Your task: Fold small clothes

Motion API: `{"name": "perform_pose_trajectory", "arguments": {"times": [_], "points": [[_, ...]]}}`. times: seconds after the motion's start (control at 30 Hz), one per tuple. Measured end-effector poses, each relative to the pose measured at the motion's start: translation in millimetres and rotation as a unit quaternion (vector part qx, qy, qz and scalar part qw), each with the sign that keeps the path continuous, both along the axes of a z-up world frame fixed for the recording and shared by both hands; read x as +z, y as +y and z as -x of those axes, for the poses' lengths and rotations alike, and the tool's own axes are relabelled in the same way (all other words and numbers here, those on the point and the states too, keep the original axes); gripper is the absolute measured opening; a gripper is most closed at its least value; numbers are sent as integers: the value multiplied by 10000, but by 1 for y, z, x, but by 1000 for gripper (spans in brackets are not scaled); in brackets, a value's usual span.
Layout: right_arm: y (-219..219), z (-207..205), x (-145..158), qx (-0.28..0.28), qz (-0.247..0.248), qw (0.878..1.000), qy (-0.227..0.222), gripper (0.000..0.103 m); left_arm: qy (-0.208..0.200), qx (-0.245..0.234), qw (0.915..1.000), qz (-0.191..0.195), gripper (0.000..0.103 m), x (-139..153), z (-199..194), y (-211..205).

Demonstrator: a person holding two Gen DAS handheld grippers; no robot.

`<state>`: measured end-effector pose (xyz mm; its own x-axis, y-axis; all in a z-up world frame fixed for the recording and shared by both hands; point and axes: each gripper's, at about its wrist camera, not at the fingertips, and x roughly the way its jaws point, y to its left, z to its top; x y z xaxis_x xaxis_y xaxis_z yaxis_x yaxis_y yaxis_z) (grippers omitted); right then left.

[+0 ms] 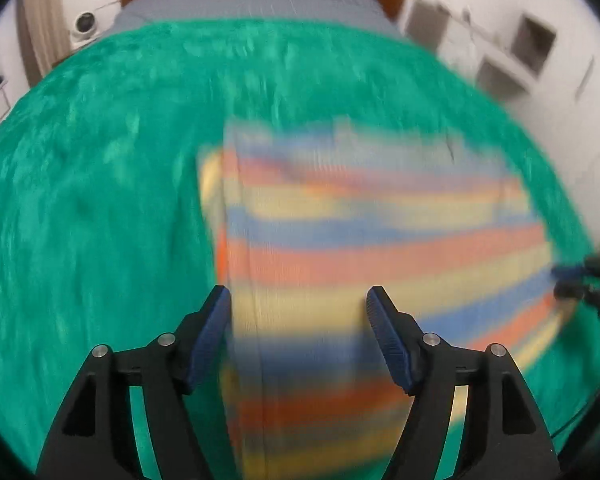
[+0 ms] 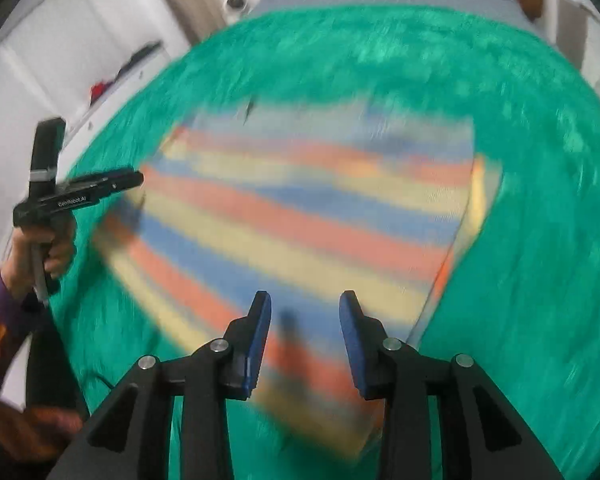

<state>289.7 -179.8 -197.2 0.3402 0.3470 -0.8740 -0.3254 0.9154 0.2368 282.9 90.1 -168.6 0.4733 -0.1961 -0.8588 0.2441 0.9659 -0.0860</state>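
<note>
- Your left hand-held gripper (image 1: 298, 300): jaws apart, nothing clamped. Striped cloth lies under + between the blue pads, but pads don't press on it.
- Your right hand-held gripper (image 2: 305, 304): jaws apart too, narrower gap than the left's, nothing held. Cloth only passes beneath.
- Task item: striped garment (image 1: 380, 232), orange/yellow/blue bands, lying centre frame in both wrist views on the green fleece cover (image 1: 100, 200). Looks already folded once, a layered edge shows along its left side in the left view (right side in the right view). Heavy blur, so can't tell garment type or how flat it lies.
- Step, as I read it: btwn grasps. Neither gripper has the cloth, so you look to be repositioning for the next fold.
- Next move calls for: pick two matching corners or an edge, bring the pads down square on the fabric, close on top layers only, w/o snagging the fleece. Lift evenly so stripes stay aligned.
- Right view, left edge: your left hand (image 2: 40, 248) on its gripper handle, purple sleeve (image 2: 4, 300) below it.
- Count: 2 grippers, 1 garment, 1 green cover, 1 grey bed (image 1: 252, 4) beneath at top of frame.
</note>
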Motion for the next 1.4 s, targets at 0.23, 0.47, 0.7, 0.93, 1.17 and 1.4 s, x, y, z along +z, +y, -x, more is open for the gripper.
{"name": "perform_pose_trajectory", "arguments": {"times": [0.23, 0.47, 0.7, 0.93, 1.17, 1.4], "points": [[-19, 68, -15, -817, 811, 9933, -65, 36, 59, 1259, 9918, 222, 71, -1, 60, 59], [-13, 119, -7, -1361, 313, 9874, -743, 60, -453, 900, 9948, 169, 88, -2, 124, 6], [-4, 149, -33, -1601, 418, 9797, -1134, 70, -1155, 867, 9891, -301, 99, -38, 165, -19], [-3, 163, -46, -1584, 478, 9720, -1670, 72, -1321, 855, 9873, -223, 102, -43, 163, -15], [1, 165, -50, -1550, 582, 9695, -1805, 74, -1245, 797, 9886, -277, 102, -45, 162, -17], [1, 162, -50, -1521, 639, 9711, -1722, 74, -1200, 777, 9892, -337, 102, -45, 161, -19]]}}
